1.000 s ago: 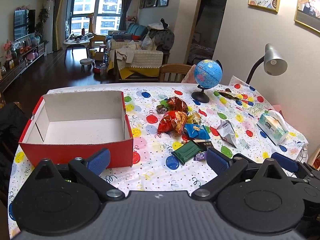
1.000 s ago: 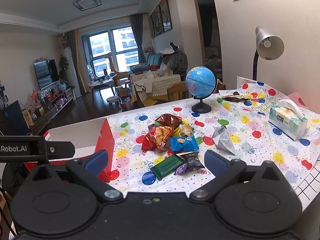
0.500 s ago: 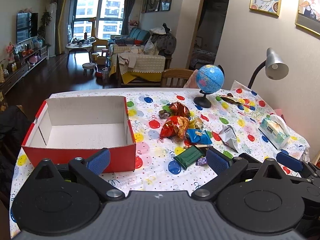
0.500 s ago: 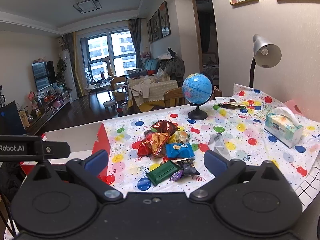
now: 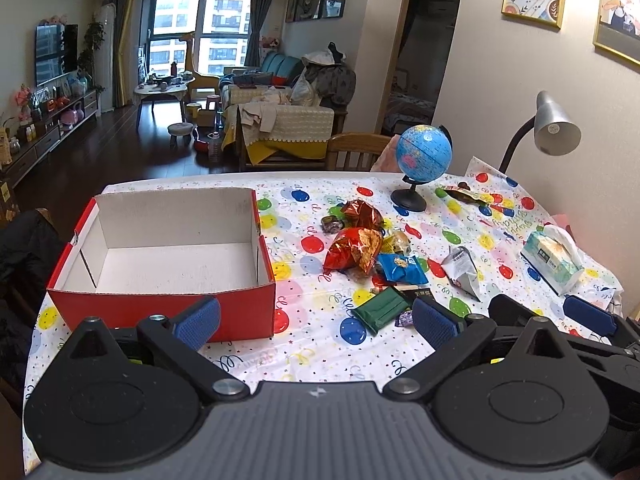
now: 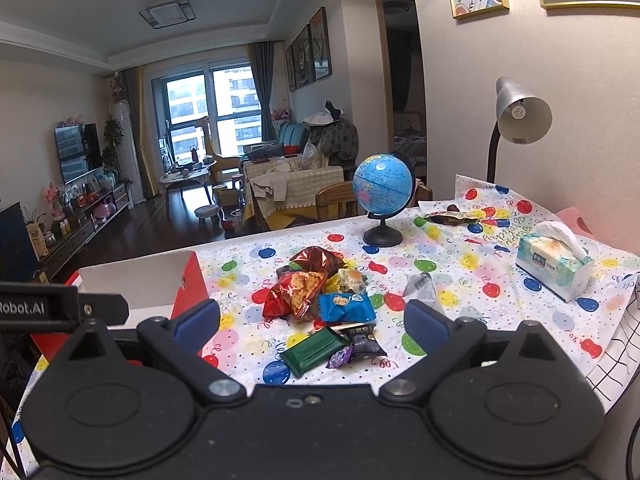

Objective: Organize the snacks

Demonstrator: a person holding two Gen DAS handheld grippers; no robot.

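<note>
Above the table edge, both hand-held grippers (image 5: pixel 316 318) (image 6: pixel 314 318) hover level (jaws apart, empty).

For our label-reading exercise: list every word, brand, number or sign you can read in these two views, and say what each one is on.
"Robot.AI": white letters on the black bar at the left edge of the right wrist view; its start is cut off.
Pink script on the tablecloth: too distorted to read.
Print on the dark snack packet, blue snack packet and tissue pack: too small to read.
</note>
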